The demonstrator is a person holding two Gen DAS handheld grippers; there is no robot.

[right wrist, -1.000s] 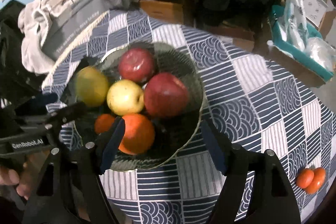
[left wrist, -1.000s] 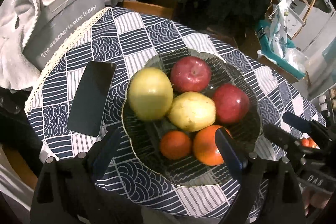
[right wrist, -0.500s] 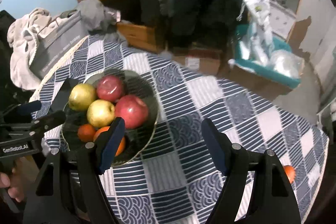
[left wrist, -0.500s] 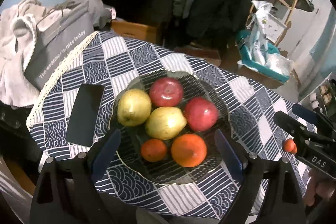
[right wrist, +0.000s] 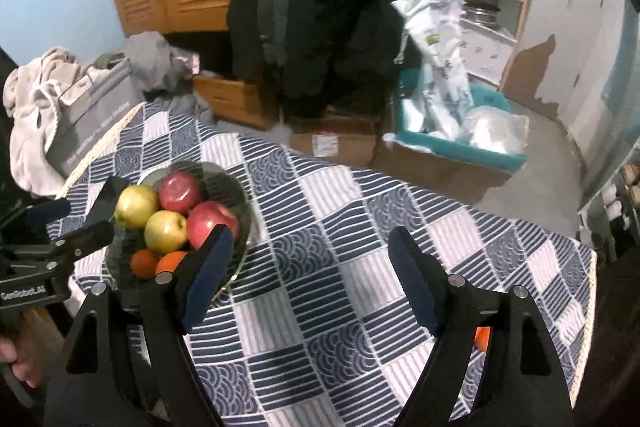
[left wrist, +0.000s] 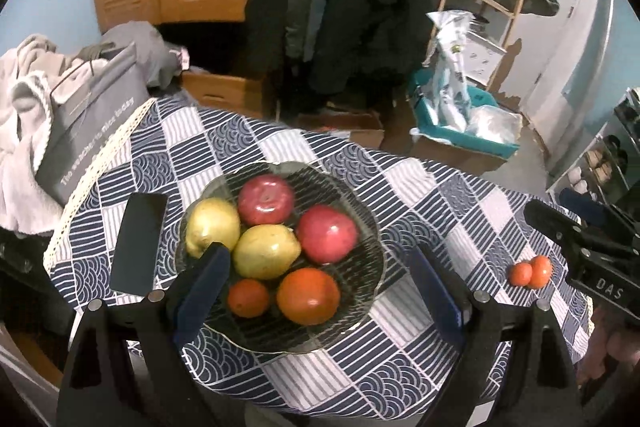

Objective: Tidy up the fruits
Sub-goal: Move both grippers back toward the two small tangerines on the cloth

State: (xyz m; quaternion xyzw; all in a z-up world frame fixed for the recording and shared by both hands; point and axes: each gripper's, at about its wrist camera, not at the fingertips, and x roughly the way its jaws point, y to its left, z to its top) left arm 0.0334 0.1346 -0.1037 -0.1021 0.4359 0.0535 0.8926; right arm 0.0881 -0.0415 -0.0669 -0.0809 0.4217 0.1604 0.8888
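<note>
A dark glass bowl (left wrist: 360, 291) on the checked tablecloth holds two red apples (left wrist: 326, 235), two yellow-green fruits (left wrist: 266, 251) and two oranges (left wrist: 308, 295). It also shows in the right wrist view (right wrist: 240, 251) at the left. Two small oranges (left wrist: 530, 271) lie loose on the cloth at the right; one peeks out beside a finger in the right wrist view (right wrist: 482, 339). My left gripper (left wrist: 318, 291) is open and empty, above the near side of the bowl. My right gripper (right wrist: 310, 275) is open and empty, over the cloth right of the bowl.
A black phone (left wrist: 138, 245) lies left of the bowl. A grey bag (left wrist: 92, 131) and clothes sit at the table's far left edge. Boxes, a teal bin (left wrist: 460, 139) and a shelf stand on the floor beyond the table.
Both grippers have pulled back and up from the bowl, so more of the table shows. The right gripper has also shifted right. Both stay open; the fruit has not moved.
</note>
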